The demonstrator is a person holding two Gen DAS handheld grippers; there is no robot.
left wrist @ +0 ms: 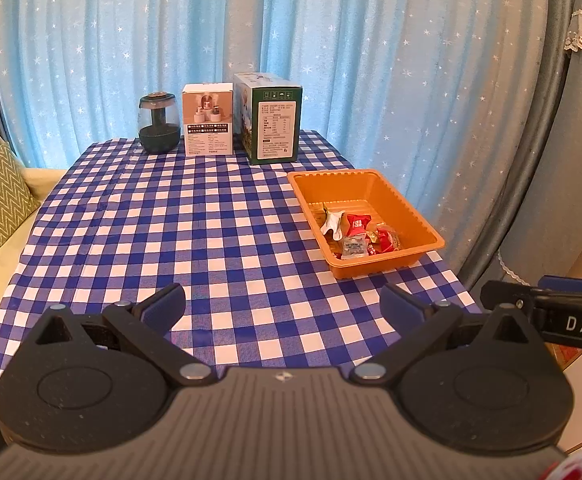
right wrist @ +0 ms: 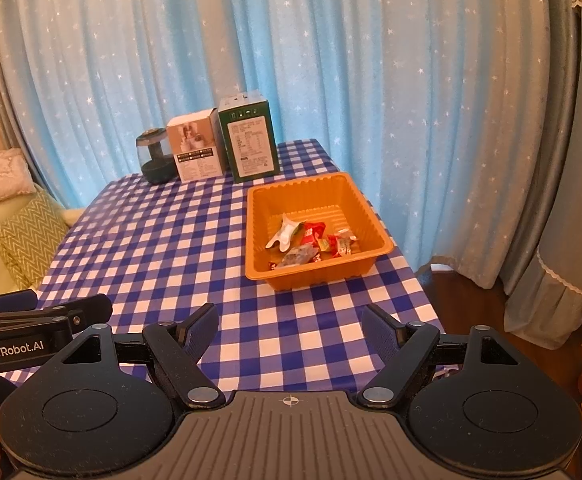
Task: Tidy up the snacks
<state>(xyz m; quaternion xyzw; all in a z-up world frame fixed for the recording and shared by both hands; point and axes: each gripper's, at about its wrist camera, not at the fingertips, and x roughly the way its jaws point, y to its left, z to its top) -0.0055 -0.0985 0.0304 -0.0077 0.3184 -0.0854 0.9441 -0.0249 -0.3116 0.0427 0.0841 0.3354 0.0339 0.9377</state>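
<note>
We hold the left gripper and the right gripper low over the near edge of the tabletop, both with jaws spread and nothing between them. The snacks, small wrapped candies in red, white and clear wrappers, lie heaped in the near half of the orange tray, which sits by the right edge of the tabletop, well apart from both grippers. At the far edge stand a dark jar, a white box and a green box in a row.

We judge the candies light and small, with crinkly wrappers that may slip or crush; we would pinch one across its body, not by a twisted wrapper end. The tray looks like thin, flexible plastic that could slide if nudged, so its rim is the place to steady it. The candies point every way in the heap; the white-wrapped one lies with its long axis running roughly toward the far-left corner. The tray sits slightly skewed to the tabletop edges.
</note>
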